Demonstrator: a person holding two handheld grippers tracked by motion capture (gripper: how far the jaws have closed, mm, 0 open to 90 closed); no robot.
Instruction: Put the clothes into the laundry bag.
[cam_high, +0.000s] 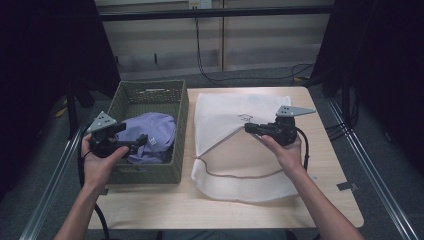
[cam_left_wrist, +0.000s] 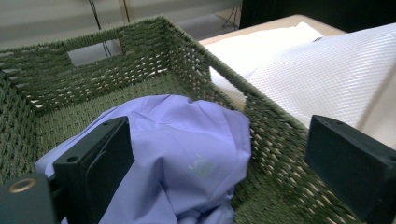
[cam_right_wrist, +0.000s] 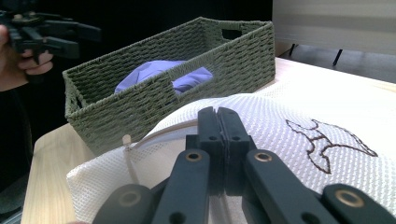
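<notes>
two grippers: my right gripper (cam_high: 248, 128) is pinching the white bag (cam_high: 235, 150) up, my left gripper (cam_high: 136, 142) is gaping wide over the purple shirt (cam_high: 152, 135) to grab it.

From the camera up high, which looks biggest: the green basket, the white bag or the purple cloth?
In the high view:
1. White mesh bag, spread widest across the table.
2. Green woven basket, somewhat less area.
3. Purple cloth, bunched inside the basket, clearly smallest.

A crumpled lilac garment (cam_high: 152, 135) lies heaped in the near end of the green woven basket (cam_high: 150, 93); just right of the basket, a white mesh bag (cam_high: 225, 112) lies flat, its upper layer folded back.
</notes>
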